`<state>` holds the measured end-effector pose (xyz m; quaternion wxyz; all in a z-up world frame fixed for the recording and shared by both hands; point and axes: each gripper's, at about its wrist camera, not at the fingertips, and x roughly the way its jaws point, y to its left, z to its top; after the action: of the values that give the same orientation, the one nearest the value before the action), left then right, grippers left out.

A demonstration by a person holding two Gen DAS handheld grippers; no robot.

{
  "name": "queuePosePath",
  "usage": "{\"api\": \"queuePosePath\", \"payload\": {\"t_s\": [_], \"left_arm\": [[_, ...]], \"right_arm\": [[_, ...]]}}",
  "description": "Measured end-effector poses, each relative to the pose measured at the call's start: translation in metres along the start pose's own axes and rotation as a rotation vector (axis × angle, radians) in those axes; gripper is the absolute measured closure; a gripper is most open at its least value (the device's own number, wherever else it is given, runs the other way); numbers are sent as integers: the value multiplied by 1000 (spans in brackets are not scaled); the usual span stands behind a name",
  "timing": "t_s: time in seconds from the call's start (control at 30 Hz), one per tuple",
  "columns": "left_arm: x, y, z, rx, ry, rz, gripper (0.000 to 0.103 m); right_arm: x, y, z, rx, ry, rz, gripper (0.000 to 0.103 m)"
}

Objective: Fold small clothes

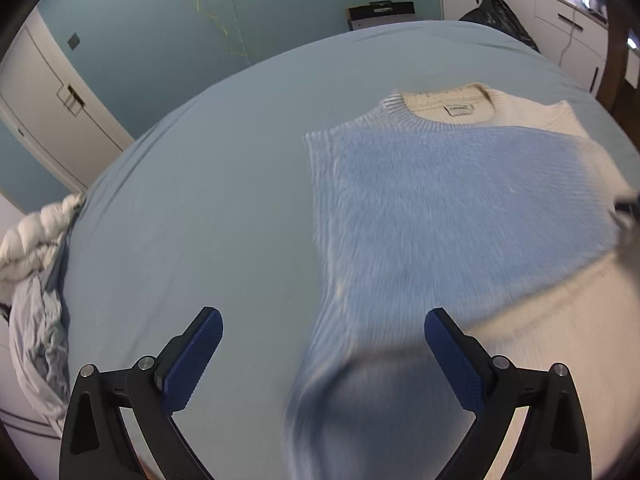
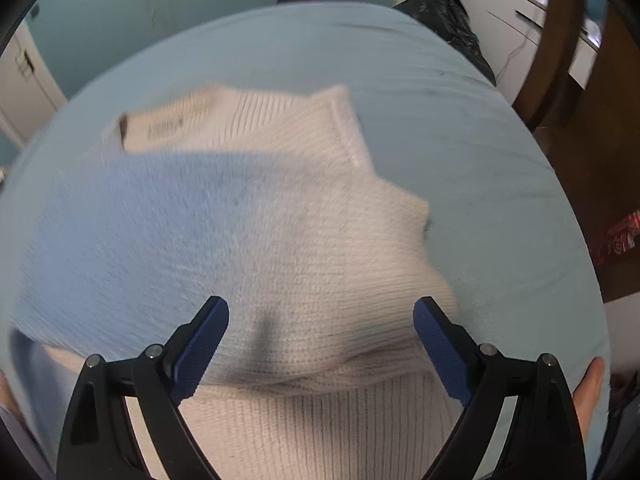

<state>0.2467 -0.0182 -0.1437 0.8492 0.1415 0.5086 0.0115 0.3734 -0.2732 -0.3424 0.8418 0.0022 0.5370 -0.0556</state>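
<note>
Blue-padded, the left tool [image 1: 323, 356] and right tool [image 2: 321, 346] hang released over a fuzzy blue-and-cream knitted sweater [image 2: 256, 232], nothing gripped. It lies part-folded on the pale blue bed [image 2: 500, 184], blue panel over cream, apparently ready for another fold. Beyond, a black rubbish bag [image 2: 452, 20] leans against white cupboards, contents hidden.

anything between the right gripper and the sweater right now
Nothing visible. The right gripper is open directly over the blue and cream knit sweater on the bed sheet, bare knit showing between its fingers. The left gripper is open too, over the sweater's blue edge.
</note>
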Motion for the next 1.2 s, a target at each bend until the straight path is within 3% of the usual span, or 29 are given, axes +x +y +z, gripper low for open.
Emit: {"api": "queuePosePath", "payload": {"t_s": [0.1, 0.13, 0.2, 0.27, 0.4, 0.47, 0.57, 0.63, 0.7, 0.77, 0.83, 0.9, 1.0, 1.07, 1.13, 1.2], "left_arm": [[32, -11, 9, -15, 34, -20, 1], [42, -10, 10, -40, 53, -23, 1], [68, -6, 7, -92, 123, -50, 1], [94, -4, -1, -116, 205, -68, 0], [115, 22, -19, -320, 233, -226, 0], [120, 30, -20, -360, 265, -276, 0], [114, 33, -12, -331, 318, -251, 0], [99, 32, 2, -292, 360, -203, 2], [77, 33, 18, -271, 291, -198, 2], [48, 28, 37, -237, 170, -180, 1], [30, 16, 50, -183, 74, -162, 0], [30, -2, 56, -125, 59, -153, 0], [36, -33, 52, -72, 67, -80, 0], [34, -50, 40, -51, 39, -94, 0], [46, -62, 33, -2, 80, -119, 0], [75, -80, 27, 89, 201, -69, 0]], "right_arm": [[38, -3, -10, -65, 131, -47, 11], [43, -2, -11, -81, 133, -43, 8], [38, -2, -15, -88, 72, -37, 7], [30, 1, -13, -90, 97, -37, 7], [-8, 16, -11, -125, -59, -20, 7], [-5, 28, -12, -166, -53, -34, 7], [27, 42, -18, -241, 80, -84, 7], [28, 38, -20, -206, 71, -82, 2], [26, 32, -12, -160, 111, -58, 2], [11, 27, -2, -129, 56, -22, 2], [-4, 25, 5, -116, -35, -42, 2], [-11, 26, 12, -109, -84, -52, 2], [13, 43, 25, -115, 2, -2, 2], [20, 49, 10, -112, 44, 55, 2], [22, 60, -1, -125, 67, 71, 2], [28, 74, -11, -187, 102, 46, 2]]}}
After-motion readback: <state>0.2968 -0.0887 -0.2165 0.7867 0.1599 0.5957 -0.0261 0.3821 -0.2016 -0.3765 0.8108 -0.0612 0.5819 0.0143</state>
